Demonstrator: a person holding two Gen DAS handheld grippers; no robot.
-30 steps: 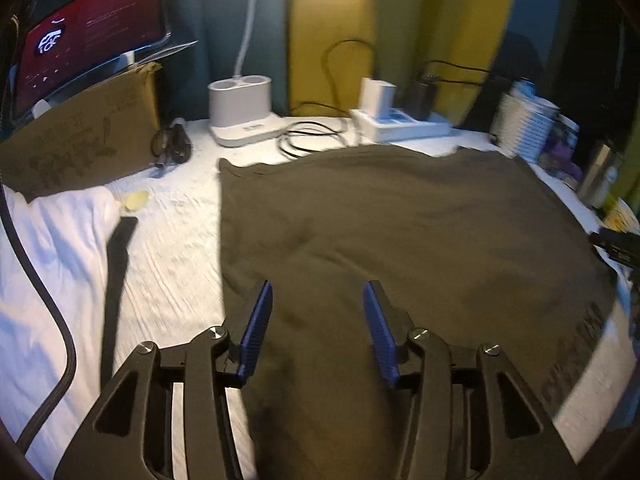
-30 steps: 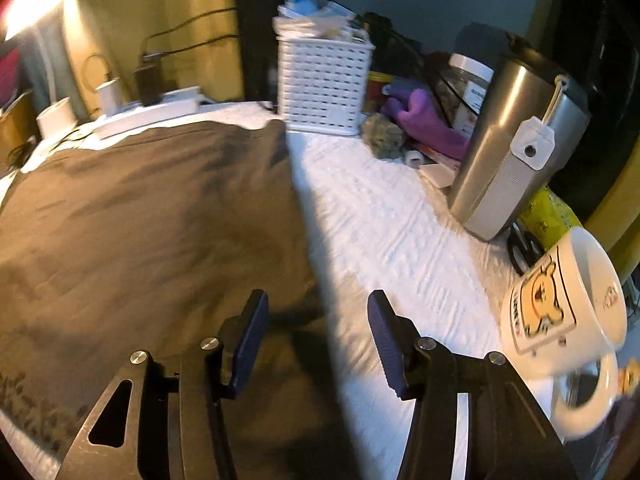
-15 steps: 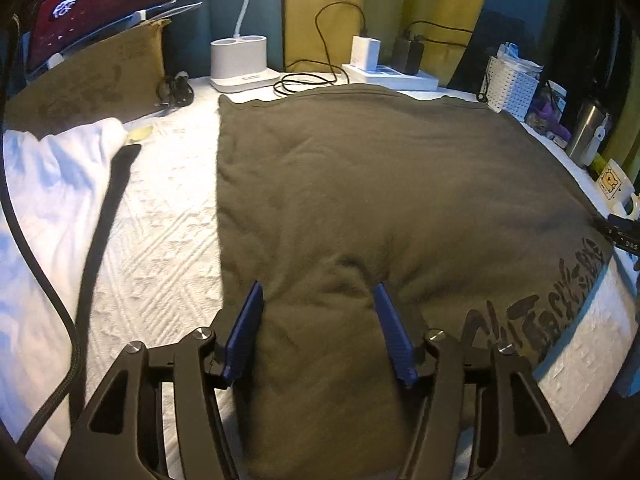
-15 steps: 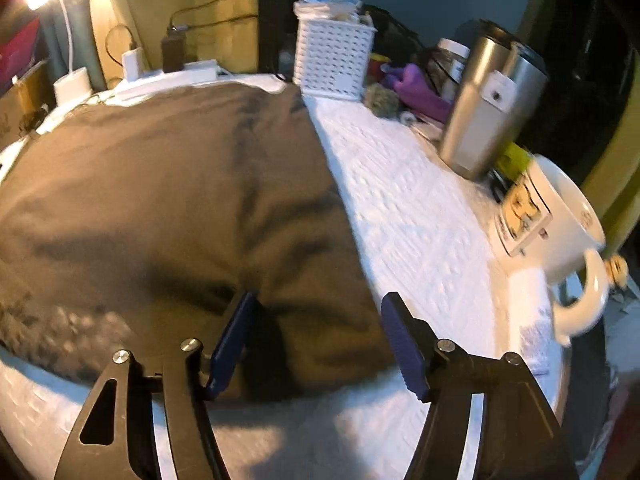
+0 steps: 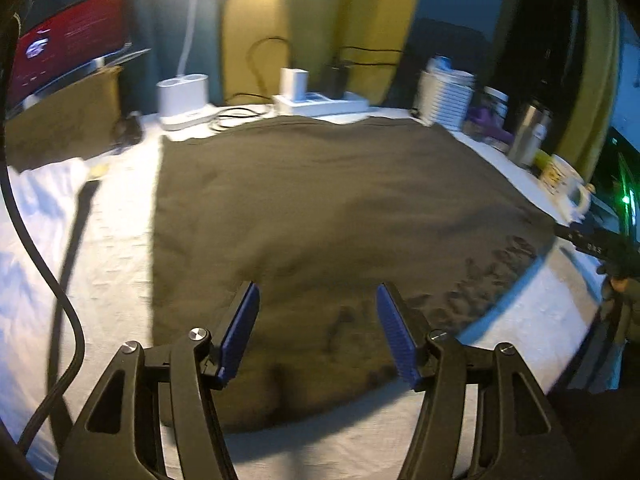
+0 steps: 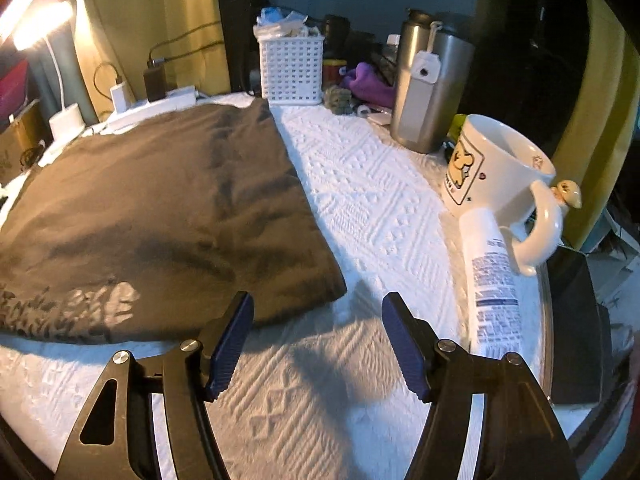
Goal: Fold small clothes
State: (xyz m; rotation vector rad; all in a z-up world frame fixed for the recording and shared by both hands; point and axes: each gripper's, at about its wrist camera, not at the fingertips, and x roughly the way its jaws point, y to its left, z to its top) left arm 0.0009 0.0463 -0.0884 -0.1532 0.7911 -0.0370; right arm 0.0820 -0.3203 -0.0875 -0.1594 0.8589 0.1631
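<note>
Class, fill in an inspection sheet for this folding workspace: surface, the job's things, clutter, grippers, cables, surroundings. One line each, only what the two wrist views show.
Surface: white textured cover, lit from a lamp at the far left.
Job's things: dark olive garment spread flat, printed lettering near its front edge; white cloth at the left.
Clutter: white basket, steel tumbler, cartoon mug, white tube lying beside the mug.
Grippers: left gripper open above the garment's front edge; right gripper open over bare cover, just off the garment's corner.
Cables: black cable across the white cloth; chargers in a power strip.
Surroundings: yellow curtain, red screen.
</note>
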